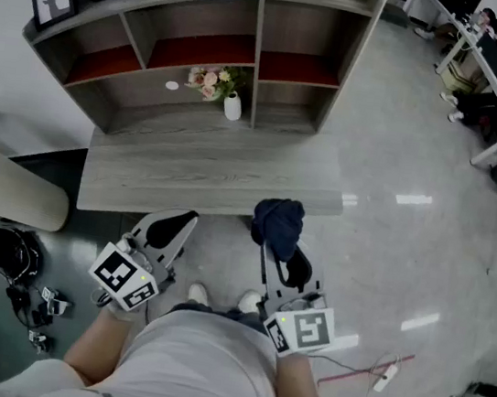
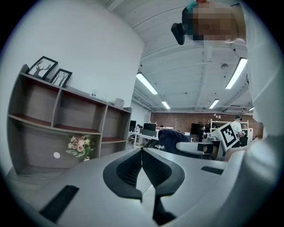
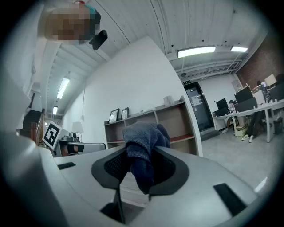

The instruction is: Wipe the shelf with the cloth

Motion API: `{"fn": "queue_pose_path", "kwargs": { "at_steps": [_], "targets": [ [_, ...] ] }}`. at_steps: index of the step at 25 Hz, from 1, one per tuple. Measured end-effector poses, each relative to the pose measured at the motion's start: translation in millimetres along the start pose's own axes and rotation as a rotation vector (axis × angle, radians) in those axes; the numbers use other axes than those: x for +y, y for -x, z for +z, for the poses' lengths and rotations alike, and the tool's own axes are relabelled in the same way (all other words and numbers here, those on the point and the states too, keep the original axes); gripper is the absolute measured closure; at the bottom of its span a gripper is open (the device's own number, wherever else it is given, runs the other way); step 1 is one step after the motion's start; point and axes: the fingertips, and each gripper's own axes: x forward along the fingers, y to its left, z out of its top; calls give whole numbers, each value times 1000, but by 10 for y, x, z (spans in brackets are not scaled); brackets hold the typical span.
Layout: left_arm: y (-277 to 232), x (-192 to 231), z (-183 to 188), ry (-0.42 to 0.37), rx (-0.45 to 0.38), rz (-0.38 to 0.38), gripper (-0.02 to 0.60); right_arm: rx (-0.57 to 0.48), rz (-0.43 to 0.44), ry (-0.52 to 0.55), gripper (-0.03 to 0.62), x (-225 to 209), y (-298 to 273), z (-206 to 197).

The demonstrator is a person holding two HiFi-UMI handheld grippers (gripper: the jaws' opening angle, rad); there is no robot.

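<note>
Cloth (image 3: pixel 143 142), dark blue and fuzzy, is bunching into a rumpled wad with one fold hanging down. The right hand-held gripper (image 1: pixel 281 250) is pinching it between nearly closed jaws, and most of the fabric is sticking out past the tips. The wad is hovering at the front edge of the grey wooden shelf (image 1: pixel 199 169), seemingly not touching the board, though the steep head view is leaving that unclear. The left hand-held gripper (image 2: pixel 142 153) is keeping its jaws pressed together on nothing, near that same edge, left of the cloth.
</note>
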Motion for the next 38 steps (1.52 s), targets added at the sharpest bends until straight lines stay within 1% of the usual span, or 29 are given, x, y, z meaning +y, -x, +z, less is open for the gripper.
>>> {"fn": "queue_pose_path", "kwargs": {
  "at_steps": [5, 8, 11, 14, 17, 21, 27, 34, 38],
  "targets": [
    [-202, -152, 10, 1, 1, 22, 565, 7, 12, -14, 471, -249, 85, 37],
    [-291, -221, -7, 5, 8, 47, 565, 8, 28, -28, 471, -367, 104, 39],
    [-335, -277, -56, 6, 17, 81, 566, -1, 50, -65, 470, -468, 101, 33],
    [-327, -261, -118, 17, 26, 114, 565, 2, 77, -99, 470, -501, 47, -7],
    [-283, -144, -162, 34, 31, 147, 566, 22, 105, -106, 470, -452, -56, -71],
    [-264, 111, -174, 69, 20, 173, 566, 44, 127, -110, 468, -403, -296, -133],
    [-289, 636, -135, 95, 4, 153, 565, 70, 131, -101, 468, -288, -856, -189],
    [-291, 1486, -27, 130, -4, 143, 565, 112, 119, -86, 468, -118, -1632, -237],
    [-301, 1983, 76, 134, -9, 139, 565, 120, 107, -80, 469, -53, -2085, -250]
  ]
}}
